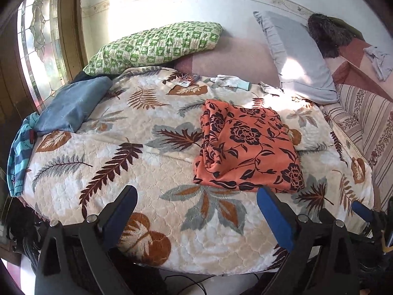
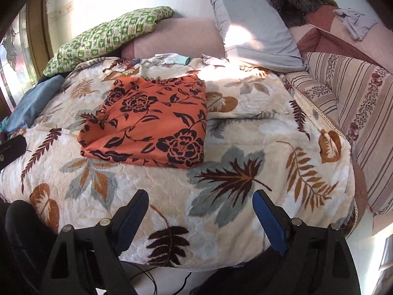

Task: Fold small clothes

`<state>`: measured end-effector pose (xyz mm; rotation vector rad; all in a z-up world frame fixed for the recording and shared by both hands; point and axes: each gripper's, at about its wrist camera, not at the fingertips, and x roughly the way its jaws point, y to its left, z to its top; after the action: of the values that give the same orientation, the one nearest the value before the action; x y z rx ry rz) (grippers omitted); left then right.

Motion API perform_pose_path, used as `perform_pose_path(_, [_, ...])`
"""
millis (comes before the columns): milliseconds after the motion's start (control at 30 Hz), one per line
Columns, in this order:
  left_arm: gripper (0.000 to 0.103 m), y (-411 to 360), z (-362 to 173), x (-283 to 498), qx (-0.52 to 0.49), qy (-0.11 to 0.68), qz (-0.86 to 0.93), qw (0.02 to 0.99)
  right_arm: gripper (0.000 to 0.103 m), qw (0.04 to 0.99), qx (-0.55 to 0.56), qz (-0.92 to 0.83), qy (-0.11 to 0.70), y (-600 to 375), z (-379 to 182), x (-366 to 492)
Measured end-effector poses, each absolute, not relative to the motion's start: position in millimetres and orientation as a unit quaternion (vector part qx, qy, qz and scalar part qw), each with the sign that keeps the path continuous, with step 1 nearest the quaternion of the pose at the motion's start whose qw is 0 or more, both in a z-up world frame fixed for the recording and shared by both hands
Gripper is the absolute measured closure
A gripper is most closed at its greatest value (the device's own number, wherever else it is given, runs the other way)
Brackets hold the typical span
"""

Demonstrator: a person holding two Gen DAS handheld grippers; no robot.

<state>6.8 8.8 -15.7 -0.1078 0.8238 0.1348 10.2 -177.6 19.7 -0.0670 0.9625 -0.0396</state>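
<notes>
1. The orange floral garment [image 1: 248,147] lies folded into a rough rectangle on the leaf-patterned blanket [image 1: 137,172] that covers the bed, a little right of the middle in the left wrist view and left of the middle in the right wrist view.
2. The left tongs [image 1: 196,211] hover over the near edge of the bed, their jaws spread wide with nothing between them; only blanket shows in the gap. Their right finger [image 1: 275,218] stands just near of the garment's near edge, and whether it touches the cloth cannot be told.
3. The right tongs [image 2: 200,211] are likewise spread wide and empty, above the near part of the blanket and to the right of the garment, apart from it.
4. A folded blue cloth [image 1: 71,105] sits at the far left of the bed, with a striped teal garment [image 1: 19,152] hanging over the left edge beside it.
5. At the far end, a green checked pillow [image 1: 154,46] lies to the left and a grey pillow [image 1: 297,56] leans to the right.
6. Between the pillows, on the far edge of the blanket, lies a pair of white gloves [image 1: 228,80].
7. A striped sheet [image 2: 348,93] covers the bed to the right of the blanket.
8. Sunlight falls bright across the grey pillow and the far right part of the blanket.
</notes>
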Motion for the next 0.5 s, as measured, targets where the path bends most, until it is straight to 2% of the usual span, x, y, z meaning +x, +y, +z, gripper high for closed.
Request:
perform_pose_path(267, [0.005, 5.3, -19.1, 34.2, -0.019, 0.428, 0.082, 0.9, 0.014, 0.913, -0.028, -0.009, 0.407, -178.3, 57.2, 16.1])
perform_pose_path(500, [0.005, -0.4, -16.8, 40.8, -0.029, 0.433, 0.049, 0.899, 0.014, 0.919, -0.037, -0.001, 0.392, -170.8, 70.4, 20.5])
